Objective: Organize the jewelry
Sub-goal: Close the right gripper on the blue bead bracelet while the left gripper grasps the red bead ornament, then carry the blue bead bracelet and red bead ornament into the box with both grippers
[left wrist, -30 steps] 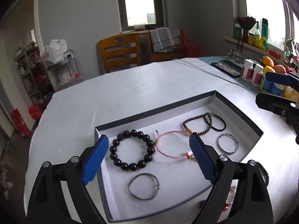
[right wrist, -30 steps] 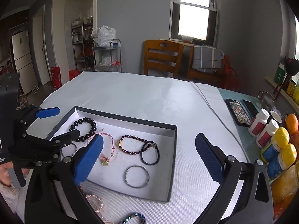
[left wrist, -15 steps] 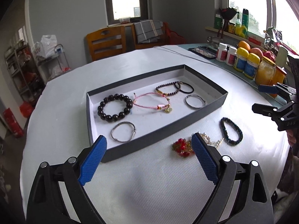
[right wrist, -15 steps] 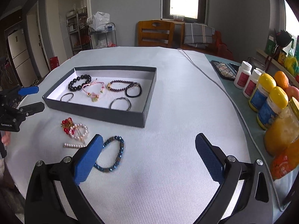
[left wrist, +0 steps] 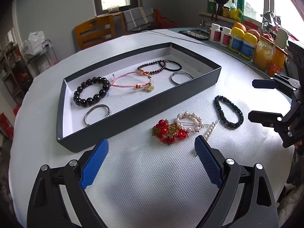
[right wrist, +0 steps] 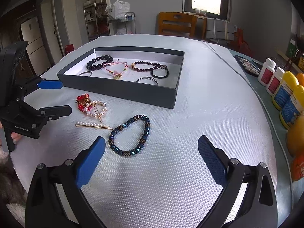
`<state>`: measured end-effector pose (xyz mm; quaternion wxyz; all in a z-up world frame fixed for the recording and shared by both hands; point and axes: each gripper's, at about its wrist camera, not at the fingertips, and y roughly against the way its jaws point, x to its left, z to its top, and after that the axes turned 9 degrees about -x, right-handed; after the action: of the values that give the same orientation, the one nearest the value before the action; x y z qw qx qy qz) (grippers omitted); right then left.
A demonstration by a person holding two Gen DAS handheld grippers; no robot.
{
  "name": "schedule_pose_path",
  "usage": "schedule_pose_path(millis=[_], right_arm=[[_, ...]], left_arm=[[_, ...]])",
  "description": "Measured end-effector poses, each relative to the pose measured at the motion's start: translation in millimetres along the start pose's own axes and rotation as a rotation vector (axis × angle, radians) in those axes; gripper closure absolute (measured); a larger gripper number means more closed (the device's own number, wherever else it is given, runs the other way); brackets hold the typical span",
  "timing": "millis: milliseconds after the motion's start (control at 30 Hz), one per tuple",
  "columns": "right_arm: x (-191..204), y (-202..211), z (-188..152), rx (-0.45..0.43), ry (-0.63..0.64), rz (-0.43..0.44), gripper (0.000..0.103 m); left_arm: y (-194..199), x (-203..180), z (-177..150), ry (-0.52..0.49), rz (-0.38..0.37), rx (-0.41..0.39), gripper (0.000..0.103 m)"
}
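Note:
A dark grey tray point(left wrist: 152, 110) point(right wrist: 123, 91) with a white floor holds several bracelets, among them a black bead bracelet point(left wrist: 79, 89) and a pink cord one point(left wrist: 123, 85). In front of it on the white cloth lie a blue bead bracelet point(left wrist: 220, 112) point(right wrist: 146, 133), a red bead cluster point(left wrist: 167, 131) point(right wrist: 82, 100), a round pearl clip point(left wrist: 187, 115) point(right wrist: 96, 101) and a pearl bar pin point(left wrist: 209, 132) point(right wrist: 91, 123). My left gripper point(left wrist: 151, 148) point(right wrist: 64, 97) is open just short of the red cluster. My right gripper point(right wrist: 152, 144) point(left wrist: 253, 99) is closing, wide apart, right behind the blue bracelet without touching it.
Bottles and jars point(left wrist: 245, 45) point(right wrist: 285, 93) line the table's right edge, with a dark flat case point(right wrist: 247, 64) and a grey cable point(right wrist: 224, 57) behind. A wooden chair point(right wrist: 176, 24) stands beyond the table. A hand point(right wrist: 16, 136) holds the left gripper.
Both grippers have drawn back from above the tray and sunk toward the cloth. The loose pieces in front of the tray have come into view and now lie close to the fingertips.

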<state>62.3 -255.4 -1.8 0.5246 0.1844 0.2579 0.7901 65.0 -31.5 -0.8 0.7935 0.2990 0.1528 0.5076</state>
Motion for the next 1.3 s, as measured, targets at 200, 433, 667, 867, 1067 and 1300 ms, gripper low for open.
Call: schedule_pose_path(millis=[200, 433, 667, 867, 1067, 1300], right_arm=[[1.1, -14.2, 0.6, 0.046, 0.000, -0.014, 0.059], [7.9, -25.3, -1.0, 0.089, 0.006, 0.010, 0.076], [12.2, -23.4, -2.4, 0.090, 0.031, 0.029, 0.091], [9.7, -23.5, -2.5, 0.090, 0.004, 0.042, 0.092], [9.1, -24.0, -1.1, 0.092, -0.003, 0.041, 0.092], [11.8, -25.5, 0.0, 0.094, 0.014, 0.031, 0.092]], left_arm=[[-3.8, 2.3, -1.5, 0.006, 0.005, 0.005, 0.009], [-6.4, 9.3, 2.3, 0.064, -0.034, -0.009, 0.015], [-10.9, 3.2, 3.9, 0.061, -0.079, 0.002, 0.054], [-14.9, 4.6, 9.2, 0.090, -0.091, -0.002, 0.063], [-22.7, 4.5, 10.6, 0.096, -0.087, 0.025, 0.083], [-19.8, 2.8, 6.7, 0.063, -0.072, 0.027, 0.092]])
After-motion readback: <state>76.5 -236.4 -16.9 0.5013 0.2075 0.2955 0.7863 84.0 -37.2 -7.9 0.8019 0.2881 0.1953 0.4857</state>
